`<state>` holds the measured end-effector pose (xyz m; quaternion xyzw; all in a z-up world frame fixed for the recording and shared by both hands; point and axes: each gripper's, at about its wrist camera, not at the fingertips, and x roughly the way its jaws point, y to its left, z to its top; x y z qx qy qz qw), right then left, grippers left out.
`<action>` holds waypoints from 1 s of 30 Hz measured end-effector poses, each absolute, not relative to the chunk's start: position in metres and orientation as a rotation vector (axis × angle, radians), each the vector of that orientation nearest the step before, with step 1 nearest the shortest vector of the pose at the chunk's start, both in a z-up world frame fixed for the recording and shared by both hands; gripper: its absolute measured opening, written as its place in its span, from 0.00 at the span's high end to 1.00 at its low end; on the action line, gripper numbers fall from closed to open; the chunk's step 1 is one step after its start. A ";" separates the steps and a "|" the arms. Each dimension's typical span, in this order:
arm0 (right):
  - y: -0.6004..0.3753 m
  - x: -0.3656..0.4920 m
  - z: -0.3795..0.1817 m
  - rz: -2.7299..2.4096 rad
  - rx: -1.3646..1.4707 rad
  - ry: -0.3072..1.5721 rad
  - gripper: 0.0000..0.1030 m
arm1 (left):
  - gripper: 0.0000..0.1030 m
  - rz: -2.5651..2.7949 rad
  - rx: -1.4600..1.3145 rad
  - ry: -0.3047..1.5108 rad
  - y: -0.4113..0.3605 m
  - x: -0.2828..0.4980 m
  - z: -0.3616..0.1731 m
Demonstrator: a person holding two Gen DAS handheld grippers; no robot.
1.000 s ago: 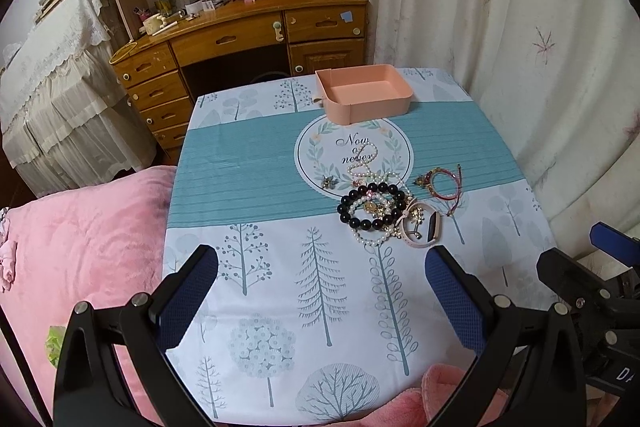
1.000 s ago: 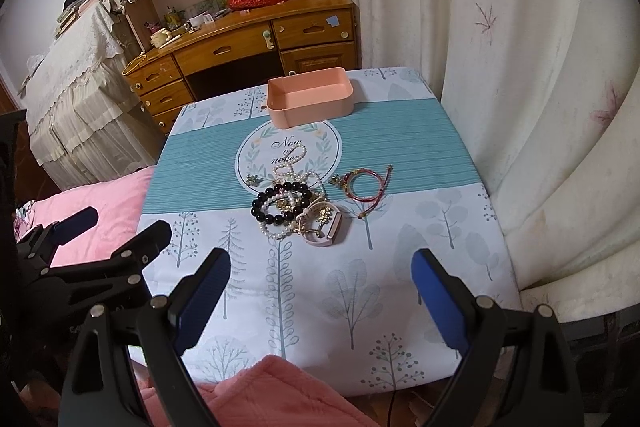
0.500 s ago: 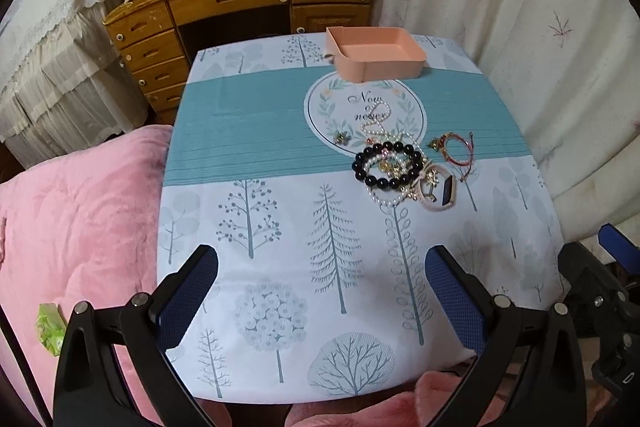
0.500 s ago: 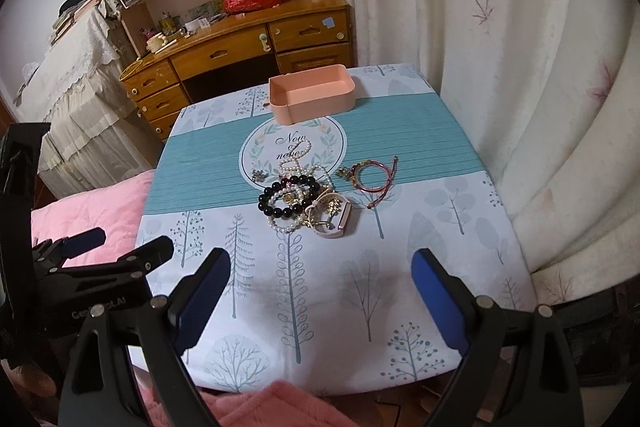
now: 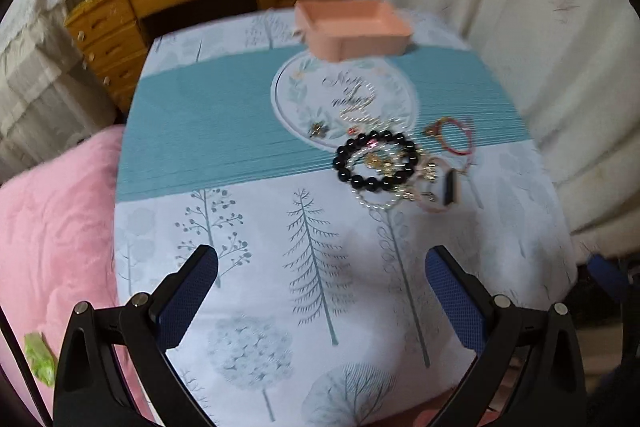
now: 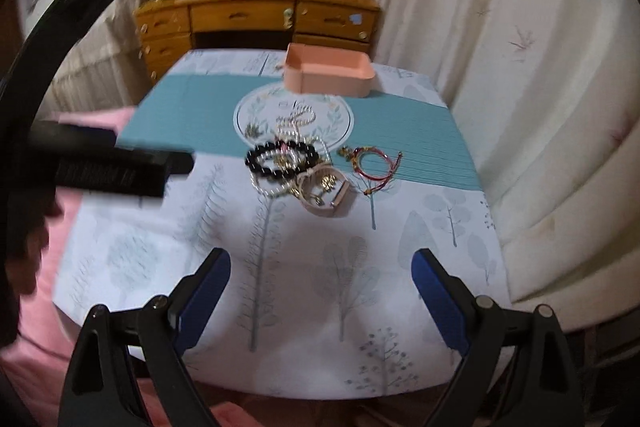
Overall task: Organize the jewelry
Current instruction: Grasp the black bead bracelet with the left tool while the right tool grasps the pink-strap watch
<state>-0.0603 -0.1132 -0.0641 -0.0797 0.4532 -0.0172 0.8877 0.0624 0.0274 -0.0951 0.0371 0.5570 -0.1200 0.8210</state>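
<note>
While both grippers (image 5: 321,263) (image 6: 321,267) gape: jewelry heap (image 6: 298,171), seemingly untouched.

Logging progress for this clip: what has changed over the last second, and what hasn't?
Both open grippers, left gripper and right gripper, have come closer to the jewelry pile; nothing was gripped or released. The black bead bracelet, red cord bracelet and pink tray lie unmoved.

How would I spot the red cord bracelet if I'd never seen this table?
Find the teal band across the tablecloth, in front of the pink tray. At the right edge of the jewelry pile lies the red cord bracelet. It is thin red string, lying apart from the black bead bracelet.
</note>
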 end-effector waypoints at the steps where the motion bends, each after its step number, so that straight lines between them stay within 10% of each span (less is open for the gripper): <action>1: -0.115 -0.057 -0.070 -0.025 -0.191 0.945 0.10 | 0.01 -0.236 0.061 1.235 0.022 0.075 -0.104; 11: -0.143 0.004 -0.132 0.260 -0.464 0.911 0.10 | 0.16 -0.043 -0.272 1.402 0.001 0.148 -0.172; 23: -0.147 0.057 -0.169 0.348 -0.325 0.977 0.10 | 0.82 0.027 -0.415 1.455 -0.005 0.153 -0.206; 30: -0.143 0.065 -0.176 0.349 -0.387 0.997 0.39 | 0.84 -0.057 -0.355 1.434 -0.009 0.157 -0.188</action>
